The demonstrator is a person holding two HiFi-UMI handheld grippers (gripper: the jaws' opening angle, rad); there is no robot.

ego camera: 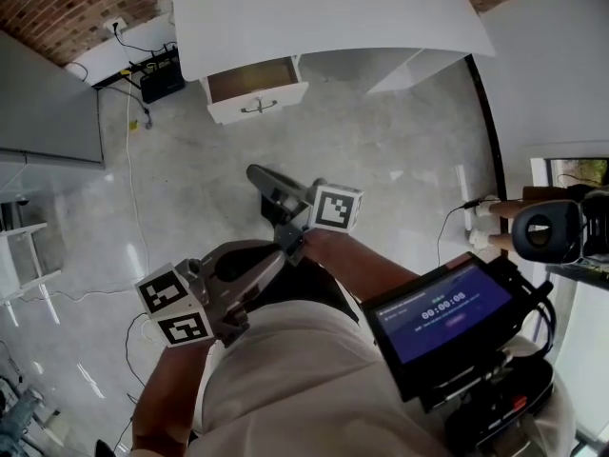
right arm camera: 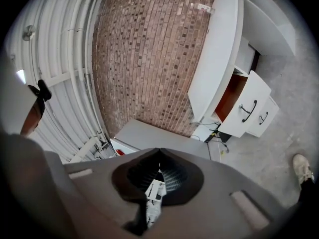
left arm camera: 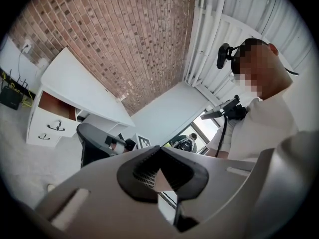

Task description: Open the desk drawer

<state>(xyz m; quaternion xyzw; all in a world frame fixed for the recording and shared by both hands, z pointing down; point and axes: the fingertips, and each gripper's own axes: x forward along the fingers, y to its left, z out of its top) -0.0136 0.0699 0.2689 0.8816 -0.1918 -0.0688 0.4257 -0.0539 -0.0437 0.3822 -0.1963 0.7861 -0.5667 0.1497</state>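
White table (ego camera: 324, 17), set against a brick wall (left arm camera: 124, 39); every position below is given from the table.

- Black box (ego camera: 160, 76): on the floor (ego camera: 190, 188) just beyond the table's left end, with cables attached.
- Drawer (ego camera: 257, 98): top one under the table's left end. It is pulled out, with the brown inside showing and a dark handle on its white front.
- Lower drawer (right arm camera: 264, 117): directly beneath the first, pushed in.
- Left gripper (ego camera: 284, 253): well in front of the table, over the floor. The jaws are closed tip to tip, with nothing between them.
- Right gripper (ego camera: 255, 172): also well in front of the table and nearer to it than the left one, pointing roughly toward the drawer. The jaws are closed and empty.
- Screen (ego camera: 440, 310): lit, worn at the person's chest, farthest from the table, at lower right.
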